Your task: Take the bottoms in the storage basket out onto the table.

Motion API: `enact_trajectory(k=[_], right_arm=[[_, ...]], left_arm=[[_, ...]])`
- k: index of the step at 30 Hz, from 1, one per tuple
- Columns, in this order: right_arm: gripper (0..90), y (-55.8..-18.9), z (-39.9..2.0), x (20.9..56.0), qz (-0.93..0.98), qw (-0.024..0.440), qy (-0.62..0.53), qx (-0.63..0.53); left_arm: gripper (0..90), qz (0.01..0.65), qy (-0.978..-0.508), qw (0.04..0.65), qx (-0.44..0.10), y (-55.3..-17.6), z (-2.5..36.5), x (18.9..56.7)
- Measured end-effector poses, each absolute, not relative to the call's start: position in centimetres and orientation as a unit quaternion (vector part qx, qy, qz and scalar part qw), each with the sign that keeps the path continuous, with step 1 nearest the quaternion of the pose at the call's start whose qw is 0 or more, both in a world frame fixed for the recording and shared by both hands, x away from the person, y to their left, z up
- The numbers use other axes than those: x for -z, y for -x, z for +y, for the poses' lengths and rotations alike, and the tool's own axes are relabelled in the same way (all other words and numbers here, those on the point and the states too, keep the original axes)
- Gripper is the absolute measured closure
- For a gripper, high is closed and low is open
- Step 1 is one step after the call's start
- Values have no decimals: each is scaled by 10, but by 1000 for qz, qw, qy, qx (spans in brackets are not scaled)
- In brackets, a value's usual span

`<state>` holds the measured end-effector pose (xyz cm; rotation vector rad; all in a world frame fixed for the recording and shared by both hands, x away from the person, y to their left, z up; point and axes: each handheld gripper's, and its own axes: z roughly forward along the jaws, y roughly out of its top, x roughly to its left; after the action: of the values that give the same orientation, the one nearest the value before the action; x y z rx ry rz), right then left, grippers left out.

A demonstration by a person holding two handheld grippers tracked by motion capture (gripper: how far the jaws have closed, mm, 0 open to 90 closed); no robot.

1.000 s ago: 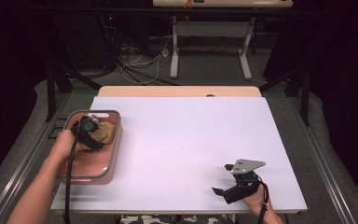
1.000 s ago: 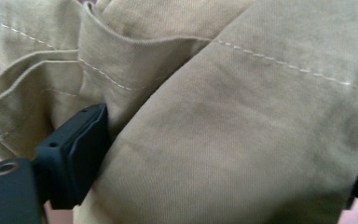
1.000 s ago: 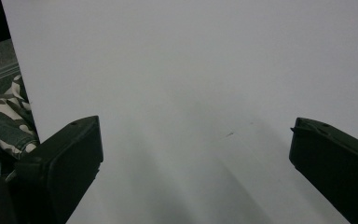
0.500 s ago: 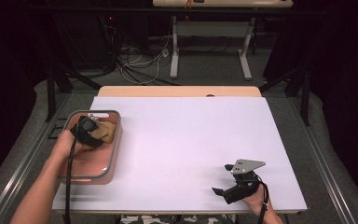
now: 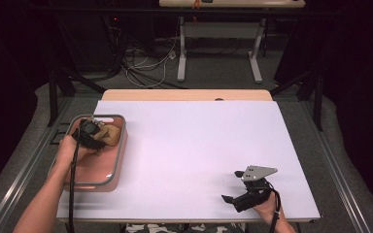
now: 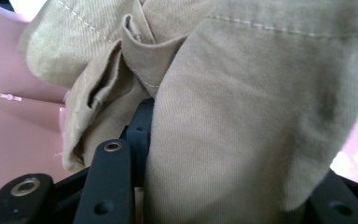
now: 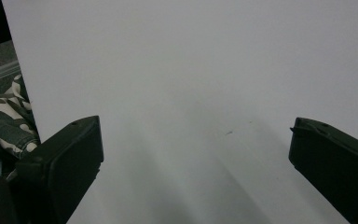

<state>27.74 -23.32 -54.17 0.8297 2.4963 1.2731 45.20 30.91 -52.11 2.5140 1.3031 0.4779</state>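
A crumpled tan cloth [image 5: 111, 134] lies in the far end of a pink basin [image 5: 119, 162] at the table's left. My left gripper [image 5: 95, 135] reaches into the basin and its jaws have just been closing. In the left gripper view the cloth [image 6: 242, 116] is bunched between the black jaws and fills the gap, so the left gripper [image 6: 223, 186] is shut on it. My right gripper [image 5: 231, 187] rests near the table's front right edge. Its jaws stand wide apart over bare white tabletop, and the right gripper [image 7: 196, 154] holds nothing.
The white tabletop [image 5: 199, 141] spreads between basin and right gripper. A wooden strip [image 5: 184, 95] runs along its far edge. Beyond it stand table legs and loose cables [image 5: 150, 63] on the floor. A camouflage-patterned fabric [image 7: 2, 121] shows past the table's near edge.
The left gripper's jaws have drawn together on the tan cloth in the basin. Both hands have stayed where they were.
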Motion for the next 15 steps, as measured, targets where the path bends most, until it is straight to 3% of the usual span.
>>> enact_trajectory(k=[15], right_arm=[[34, -277, -234, 541, 849, 113, -286, -429]], left_arm=[[611, 443, -864, 144, -193, -441, 305, 513]])
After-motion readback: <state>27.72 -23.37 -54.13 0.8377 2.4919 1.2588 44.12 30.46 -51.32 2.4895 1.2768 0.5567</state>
